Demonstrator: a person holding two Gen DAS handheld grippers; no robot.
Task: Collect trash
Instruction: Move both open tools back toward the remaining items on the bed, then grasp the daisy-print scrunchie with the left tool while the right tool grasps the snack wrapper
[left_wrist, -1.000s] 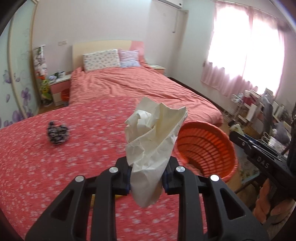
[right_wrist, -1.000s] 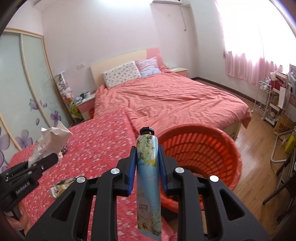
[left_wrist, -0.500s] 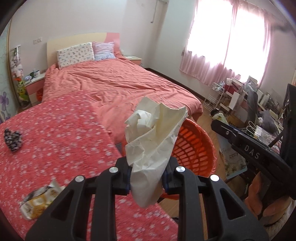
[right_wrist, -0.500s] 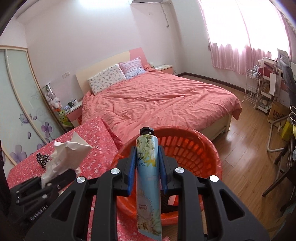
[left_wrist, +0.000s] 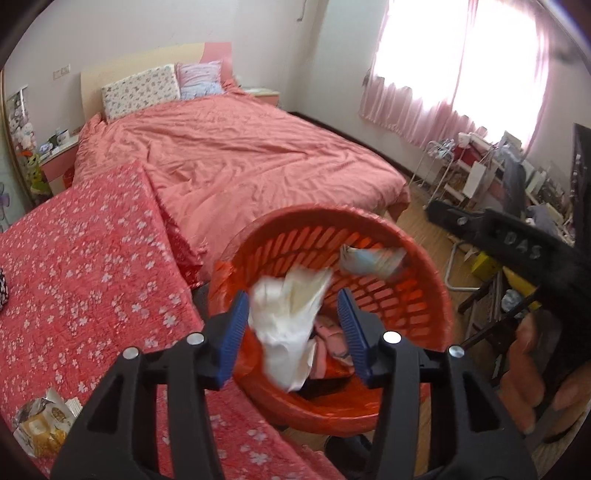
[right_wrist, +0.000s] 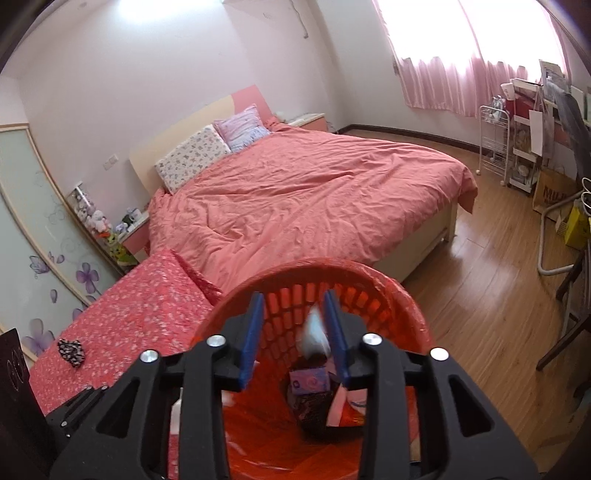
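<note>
bedroom floor beside the bed holds the orange basket (left_wrist: 424, 295); both hand-held grippers, left (left_wrist: 291, 332) and right (right_wrist: 295, 339), have just been opening, jaws apart. crumpled tissue (left_wrist: 291, 317) and tube (right_wrist: 314, 332) drop loose over it. tissue, being light, might drift past the rim.

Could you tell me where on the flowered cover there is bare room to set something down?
The flowered cover is bare between the wrapper at its near corner and the dark scrunchie farther back. By the orange basket it is crowded.
</note>
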